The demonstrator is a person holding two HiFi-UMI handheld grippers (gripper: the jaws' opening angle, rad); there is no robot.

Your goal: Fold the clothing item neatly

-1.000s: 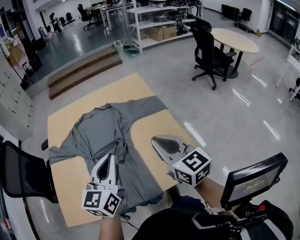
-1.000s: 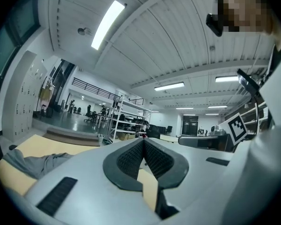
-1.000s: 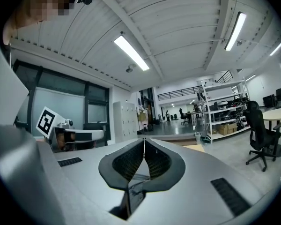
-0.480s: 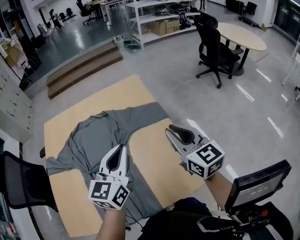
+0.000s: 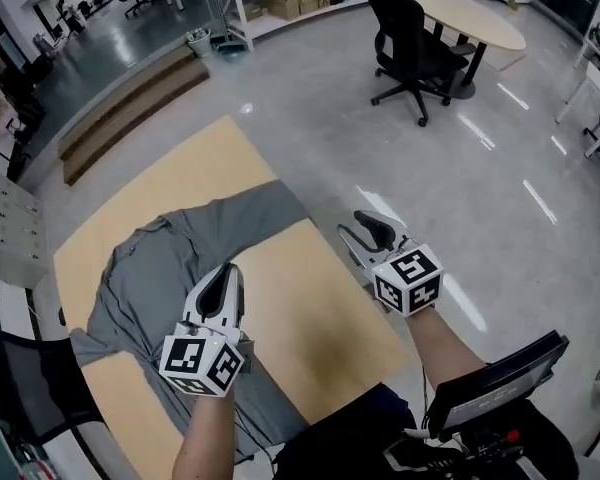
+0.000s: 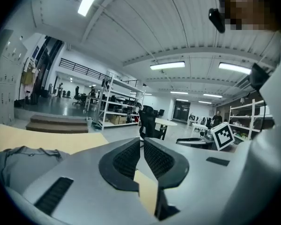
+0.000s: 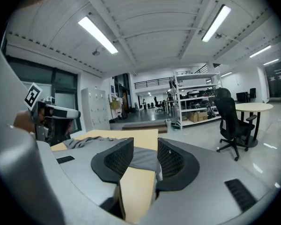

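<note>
A grey long-sleeved garment (image 5: 165, 258) lies spread open on the light wooden table (image 5: 310, 313), one sleeve reaching toward the far right corner. My left gripper (image 5: 226, 272) hovers over the garment's near right side, shut with nothing in it. In the left gripper view (image 6: 141, 142) its pads meet, and the garment (image 6: 23, 157) lies low at the left. My right gripper (image 5: 364, 236) hangs at the table's right edge, clear of the cloth; its jaws are opening with nothing between them. In the right gripper view (image 7: 145, 148), the garment (image 7: 141, 156) shows through the gap, farther off on the table (image 7: 136, 189).
A black office chair (image 5: 405, 43) and a round table (image 5: 475, 13) stand on the grey floor beyond. Wooden steps (image 5: 130, 103) lie at the back left. A black chair (image 5: 25, 393) sits at the near left, a dark screen (image 5: 495, 373) at the near right.
The right gripper's jaws have parted from shut, and it has moved up to the table's right edge. The left gripper stayed shut over the garment. The head view shifted.
</note>
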